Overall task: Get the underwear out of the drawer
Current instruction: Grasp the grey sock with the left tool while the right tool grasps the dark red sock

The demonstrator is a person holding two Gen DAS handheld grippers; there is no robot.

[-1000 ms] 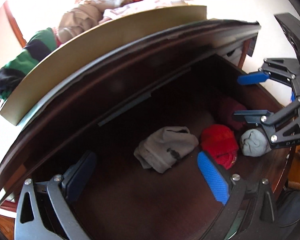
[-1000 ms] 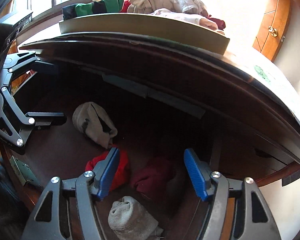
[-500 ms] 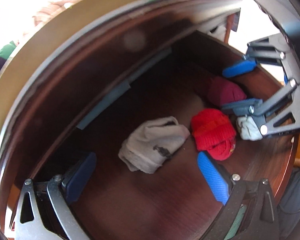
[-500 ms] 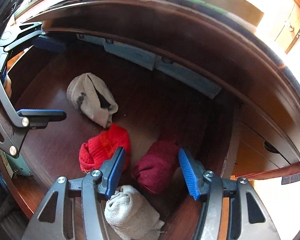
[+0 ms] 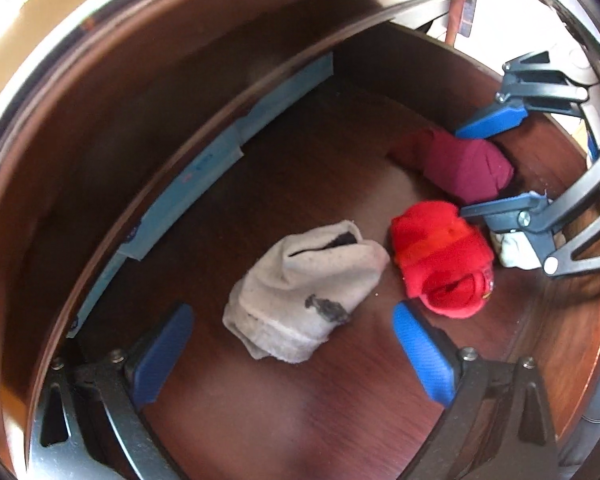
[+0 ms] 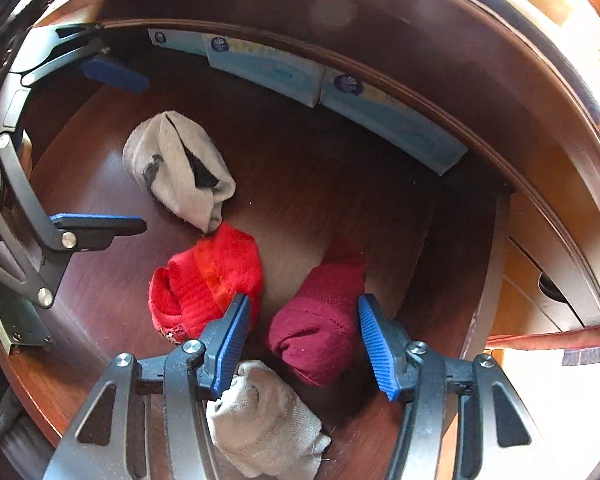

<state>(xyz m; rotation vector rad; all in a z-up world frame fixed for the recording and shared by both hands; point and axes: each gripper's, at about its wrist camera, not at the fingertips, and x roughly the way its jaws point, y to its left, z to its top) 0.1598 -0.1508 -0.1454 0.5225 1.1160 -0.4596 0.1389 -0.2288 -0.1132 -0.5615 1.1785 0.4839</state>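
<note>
Now, item by item, working outward.

Maroon bundle (image 6: 320, 328): between the fingers of the right gripper (image 6: 300, 340), which straddle it with a slim gap at each pad; a second ago it lay ahead of wider-set fingers. Fingers narrowed since then, not yet pressing. Judged: pinch imminent, first piece about to come out.

Grey-white bundle (image 5: 304, 292): on the drawer floor (image 5: 300, 160), ahead of and between the fingers of the left gripper (image 5: 296, 352); spread wide, nothing held. Both grippers have dropped deeper into the drawer; the dresser top and its clothes have left view.

Red bundle (image 6: 208, 276): just outside the right gripper's left finger (image 6: 228, 344), touching the grey-white one.

Pale bundle (image 6: 264, 420): beneath that same finger, near the front edge.

Blue packets (image 6: 284, 72): along the back wall, well beyond all fingertips.

Drawer: open, four pieces inside, none removed.
</note>
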